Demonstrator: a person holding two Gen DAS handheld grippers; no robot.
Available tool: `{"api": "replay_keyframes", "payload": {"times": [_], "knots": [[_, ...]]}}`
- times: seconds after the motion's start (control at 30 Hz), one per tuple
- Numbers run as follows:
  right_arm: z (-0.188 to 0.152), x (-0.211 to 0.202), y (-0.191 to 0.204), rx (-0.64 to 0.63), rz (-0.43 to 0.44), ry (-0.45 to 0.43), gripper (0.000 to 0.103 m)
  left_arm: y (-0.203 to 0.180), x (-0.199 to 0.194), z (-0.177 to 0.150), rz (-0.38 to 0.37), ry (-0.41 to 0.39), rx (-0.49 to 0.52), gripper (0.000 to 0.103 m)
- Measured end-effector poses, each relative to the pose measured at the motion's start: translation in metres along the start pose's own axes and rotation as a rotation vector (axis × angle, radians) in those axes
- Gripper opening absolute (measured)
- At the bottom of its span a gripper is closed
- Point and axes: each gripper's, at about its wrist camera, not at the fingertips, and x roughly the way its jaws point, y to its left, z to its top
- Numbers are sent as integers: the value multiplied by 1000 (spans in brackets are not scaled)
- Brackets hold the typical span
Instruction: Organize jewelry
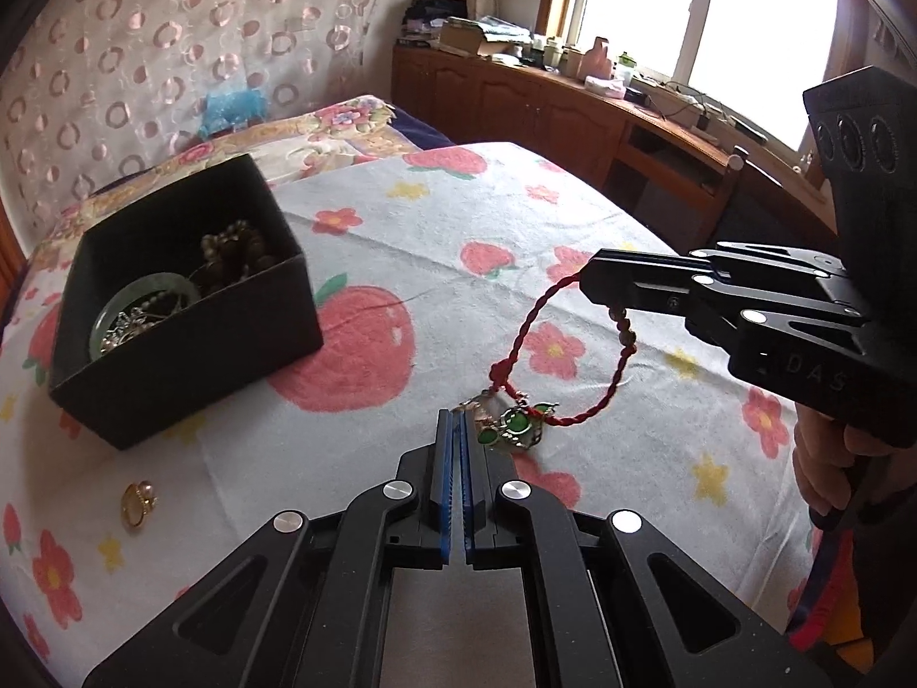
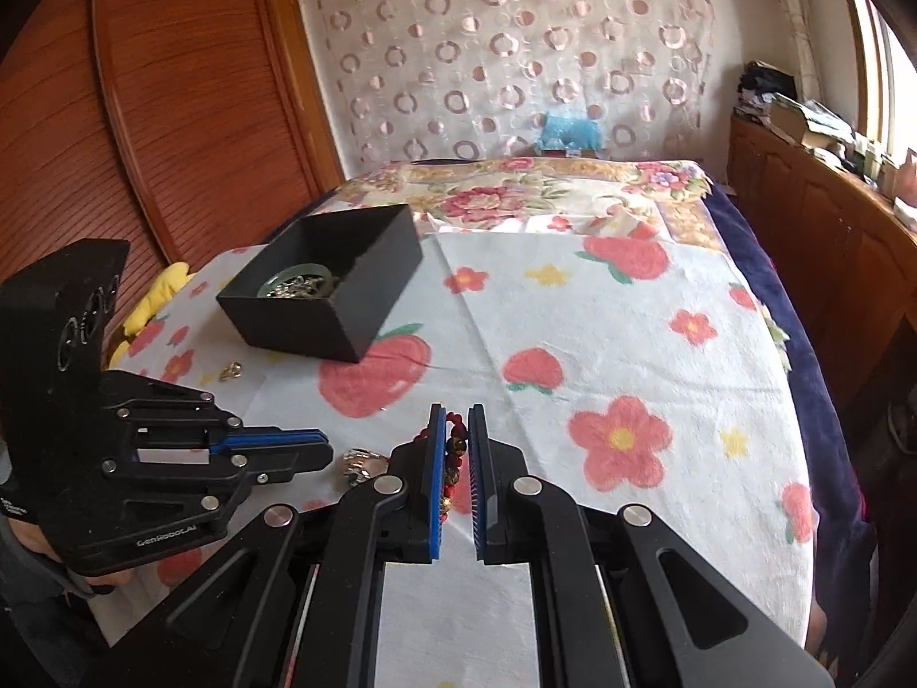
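Left wrist: right gripper (image 1: 590, 278) jaws clamp red bracelet (image 1: 530, 327).

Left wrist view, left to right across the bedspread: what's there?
Gold ring → black box of jewelry → left gripper, jaws shut → red cord bracelet with green charms → right gripper, gripping the bracelet's beaded part.
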Motion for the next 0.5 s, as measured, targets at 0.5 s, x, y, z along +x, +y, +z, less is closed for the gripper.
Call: {"api": "replay_keyframes", "payload": {"times": [0.5], "knots": [[-7,-15,-33,80,-74,-44,9,-14,7,-3,13,7,39,19]]}}
